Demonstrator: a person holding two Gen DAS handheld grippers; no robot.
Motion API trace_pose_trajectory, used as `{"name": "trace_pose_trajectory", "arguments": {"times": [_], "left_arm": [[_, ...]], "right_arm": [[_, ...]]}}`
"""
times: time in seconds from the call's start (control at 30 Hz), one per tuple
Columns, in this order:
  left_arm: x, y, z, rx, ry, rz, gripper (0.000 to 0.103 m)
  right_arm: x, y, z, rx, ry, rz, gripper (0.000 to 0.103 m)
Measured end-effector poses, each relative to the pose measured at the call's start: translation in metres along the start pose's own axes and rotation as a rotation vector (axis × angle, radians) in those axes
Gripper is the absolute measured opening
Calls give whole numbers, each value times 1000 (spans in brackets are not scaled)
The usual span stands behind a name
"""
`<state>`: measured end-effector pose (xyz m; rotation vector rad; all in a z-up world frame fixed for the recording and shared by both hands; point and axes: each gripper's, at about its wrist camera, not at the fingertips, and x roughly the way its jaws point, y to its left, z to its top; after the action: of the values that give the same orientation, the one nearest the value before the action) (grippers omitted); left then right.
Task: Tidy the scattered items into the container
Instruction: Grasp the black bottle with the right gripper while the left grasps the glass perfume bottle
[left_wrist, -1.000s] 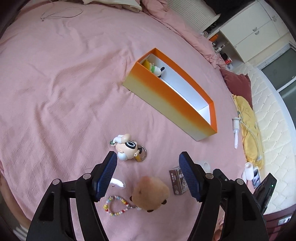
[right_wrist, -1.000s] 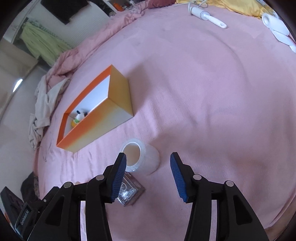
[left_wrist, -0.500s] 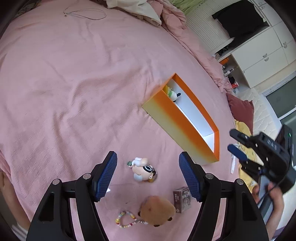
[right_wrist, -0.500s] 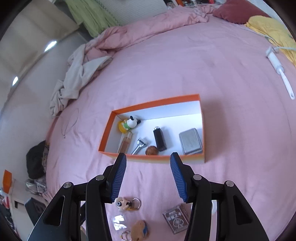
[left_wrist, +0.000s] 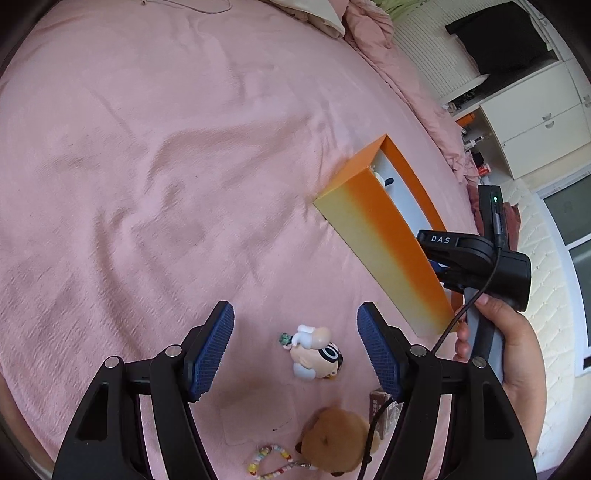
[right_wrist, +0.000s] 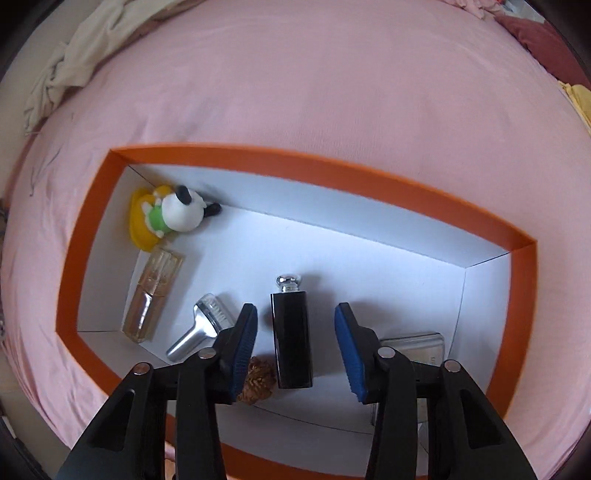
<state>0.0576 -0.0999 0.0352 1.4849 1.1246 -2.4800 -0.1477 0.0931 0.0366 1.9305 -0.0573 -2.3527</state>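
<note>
Swinging away from the clear plastic tub it faced a second earlier, the right gripper (right_wrist: 293, 347) hung over the open orange cardboard box (right_wrist: 295, 162), jaws empty and closing above a black rectangular bottle (right_wrist: 291, 338) lying inside along twelve-to-six. Nearer the leftovers, the left gripper (left_wrist: 295, 347) stood released, nothing between its pads, with the cartoon-headed keychain figure (left_wrist: 316, 354) at its twelve o'clock on the pink bedspread (left_wrist: 147, 166) and the box at two, white cabinets (left_wrist: 535, 122) beyond.

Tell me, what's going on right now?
Left gripper open above the figurine on the bed. Right gripper over the orange box, jaws closing, nothing between them. Nothing in the way.
</note>
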Motion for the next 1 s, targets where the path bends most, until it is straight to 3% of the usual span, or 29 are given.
{"name": "trace_pose_trajectory", "arguments": {"times": [0.07,0.2,0.4,0.53,0.67,0.73,0.83,1.0], "left_arm": [[-1,-1,1,-1,-3,-5,70],[-5,-7,1,21,-7,-16,70],[-12,-45,24,83,50,-83,70],[-12,-119,65,314,89,-89,70],[48,-188,99,583,248,98,70],[82,-206,105,705,257,230,70],[126,-210,99,849,327,394,70],[161,-186,98,736,441,446,70]], "right_arm": [[-1,3,-2,-19,-18,-40,20],[-4,-2,-8,2,-57,-19,18],[-52,-32,-32,143,-226,225,18],[-109,-59,-60,218,-363,341,18],[-160,-84,-83,253,-457,366,18],[-175,-97,-91,284,-490,356,18],[-179,-115,-106,341,-508,423,18],[-182,-127,-111,377,-509,462,18]]}}
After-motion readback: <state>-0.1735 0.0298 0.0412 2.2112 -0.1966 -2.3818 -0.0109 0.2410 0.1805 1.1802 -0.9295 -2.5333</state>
